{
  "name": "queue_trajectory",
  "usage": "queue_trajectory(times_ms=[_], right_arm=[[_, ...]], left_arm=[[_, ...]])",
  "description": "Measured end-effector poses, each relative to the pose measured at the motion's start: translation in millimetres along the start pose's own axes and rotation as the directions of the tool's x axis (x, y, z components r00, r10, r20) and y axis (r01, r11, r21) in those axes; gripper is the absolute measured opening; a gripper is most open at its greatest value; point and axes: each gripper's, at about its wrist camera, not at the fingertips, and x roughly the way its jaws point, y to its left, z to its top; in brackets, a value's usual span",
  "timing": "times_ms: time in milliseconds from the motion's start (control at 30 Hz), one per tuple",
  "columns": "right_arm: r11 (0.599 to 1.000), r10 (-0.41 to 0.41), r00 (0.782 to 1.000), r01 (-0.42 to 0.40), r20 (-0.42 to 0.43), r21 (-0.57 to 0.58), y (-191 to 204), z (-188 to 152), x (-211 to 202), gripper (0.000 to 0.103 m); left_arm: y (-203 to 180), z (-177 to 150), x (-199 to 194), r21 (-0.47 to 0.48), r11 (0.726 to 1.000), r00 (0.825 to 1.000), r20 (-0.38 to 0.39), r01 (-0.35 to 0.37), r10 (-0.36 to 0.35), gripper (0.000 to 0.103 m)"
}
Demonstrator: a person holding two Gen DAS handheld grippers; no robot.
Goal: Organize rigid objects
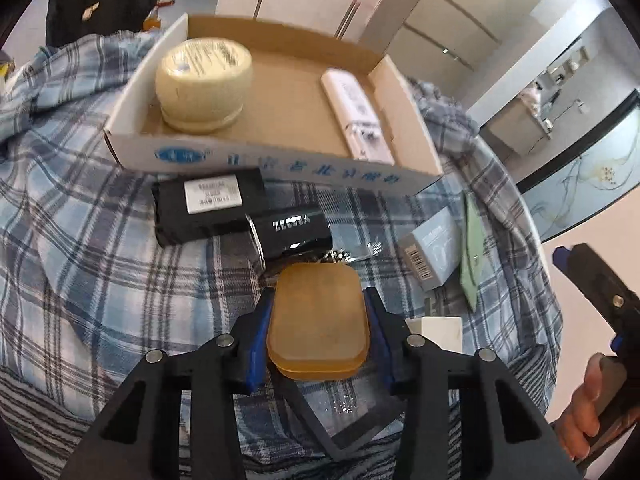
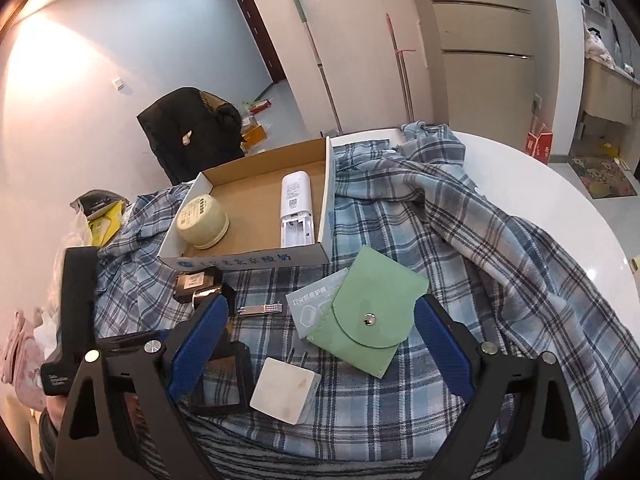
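Observation:
In the left wrist view an amber translucent case (image 1: 318,320) with rounded corners lies on the plaid cloth. My left gripper (image 1: 318,296) is shut on it, one blue pad against each long side. Behind it lie a glossy black box (image 1: 292,236) and a black box with a white label (image 1: 208,208). The cardboard tray (image 1: 276,160) beyond them holds a cream round jar (image 1: 204,84) and a white remote-like device (image 1: 356,116). My right gripper (image 2: 320,308) hangs open above a green snap pouch (image 2: 372,316) and a white charger (image 2: 286,390), with nothing between its fingers.
A pale blue packet (image 2: 310,308) lies under the pouch, with a metal nail clipper (image 2: 260,310) to its left and a black frame (image 2: 224,380) beside the charger. The plaid cloth (image 2: 460,240) is rumpled at the right. A person's hand (image 1: 592,392) shows at the right edge.

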Motion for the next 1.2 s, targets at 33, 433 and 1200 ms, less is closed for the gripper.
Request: queue_trajectory(times_ms=[33, 433, 1200], right_arm=[[1.0, -0.01, 1.0, 0.01, 0.002, -0.006, 0, 0, -1, 0.094], [0.994, -0.084, 0.988, 0.074, -0.13, -0.077, 12, -15, 26, 0.079], [0.989, -0.121, 0.94, 0.087, -0.319, -0.119, 56, -43, 82, 0.046]], left_arm=[[-2, -1, -5, 0.023, 1.0, 1.0, 0.019, -0.014, 0.014, 0.045], [-13, -47, -106, 0.242, 0.951, 0.829, 0.559, -0.193, 0.026, 0.045], [12, -57, -112, 0.109, 0.96, 0.726, 0.677, -0.257, 0.117, 0.045]])
